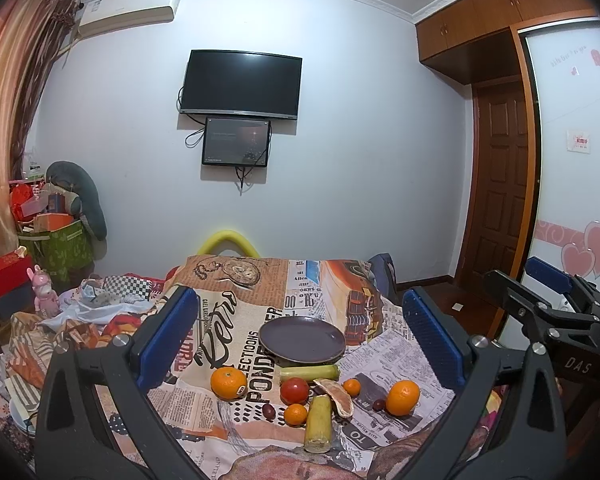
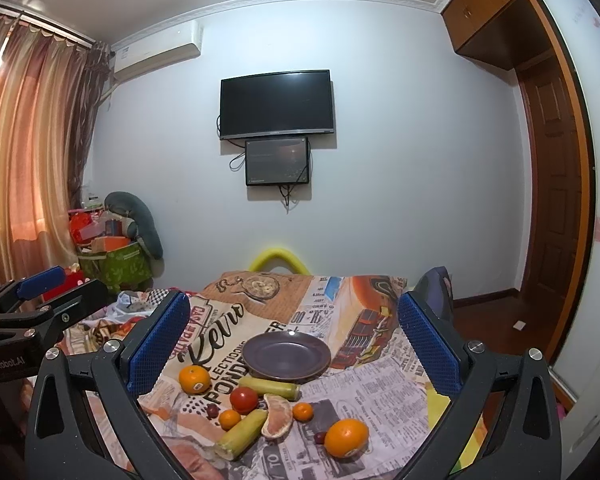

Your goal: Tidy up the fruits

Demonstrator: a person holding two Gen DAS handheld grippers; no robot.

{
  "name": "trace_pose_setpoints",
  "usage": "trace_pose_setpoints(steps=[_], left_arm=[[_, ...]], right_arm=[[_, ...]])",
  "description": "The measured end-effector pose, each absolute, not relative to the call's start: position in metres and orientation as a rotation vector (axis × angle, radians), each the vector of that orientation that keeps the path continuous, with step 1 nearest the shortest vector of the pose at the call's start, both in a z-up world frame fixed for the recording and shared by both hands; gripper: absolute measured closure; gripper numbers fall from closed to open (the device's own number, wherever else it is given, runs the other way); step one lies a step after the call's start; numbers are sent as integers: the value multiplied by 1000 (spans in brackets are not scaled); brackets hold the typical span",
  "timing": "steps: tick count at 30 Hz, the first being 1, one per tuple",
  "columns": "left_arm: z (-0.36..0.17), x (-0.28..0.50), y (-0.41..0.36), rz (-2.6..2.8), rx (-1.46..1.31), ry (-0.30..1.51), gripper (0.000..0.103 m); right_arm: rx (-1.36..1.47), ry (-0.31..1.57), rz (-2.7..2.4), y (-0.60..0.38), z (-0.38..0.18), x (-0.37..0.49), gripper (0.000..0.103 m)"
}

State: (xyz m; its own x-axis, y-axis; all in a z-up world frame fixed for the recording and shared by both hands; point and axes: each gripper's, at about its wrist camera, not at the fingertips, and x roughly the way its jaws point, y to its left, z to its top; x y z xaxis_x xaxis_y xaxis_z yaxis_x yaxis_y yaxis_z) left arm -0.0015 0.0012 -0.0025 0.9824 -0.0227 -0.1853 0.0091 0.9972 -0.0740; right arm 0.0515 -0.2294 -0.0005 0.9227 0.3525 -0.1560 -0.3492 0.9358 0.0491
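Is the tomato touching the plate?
Apart. The right wrist view shows the tomato lying nearer than the plate, with a yellow-green stalk piece and printed cloth between them.

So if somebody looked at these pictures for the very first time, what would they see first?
Probably the bright fruit spread on the newspaper-print cloth: a big orange at the near right, another orange on the left, and a red tomato in the middle. Just behind them sits an empty dark plate. Up on the wall hangs a black TV, and both open grippers, left and right, frame the scene.
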Motion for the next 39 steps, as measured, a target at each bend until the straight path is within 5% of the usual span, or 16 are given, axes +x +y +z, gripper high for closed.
trace_pose_setpoints(steps=[39], left_arm=[[-16,26,5,-11,-45,250,0]], right_arm=[[-22,222,285,-238,-17,73,0]])
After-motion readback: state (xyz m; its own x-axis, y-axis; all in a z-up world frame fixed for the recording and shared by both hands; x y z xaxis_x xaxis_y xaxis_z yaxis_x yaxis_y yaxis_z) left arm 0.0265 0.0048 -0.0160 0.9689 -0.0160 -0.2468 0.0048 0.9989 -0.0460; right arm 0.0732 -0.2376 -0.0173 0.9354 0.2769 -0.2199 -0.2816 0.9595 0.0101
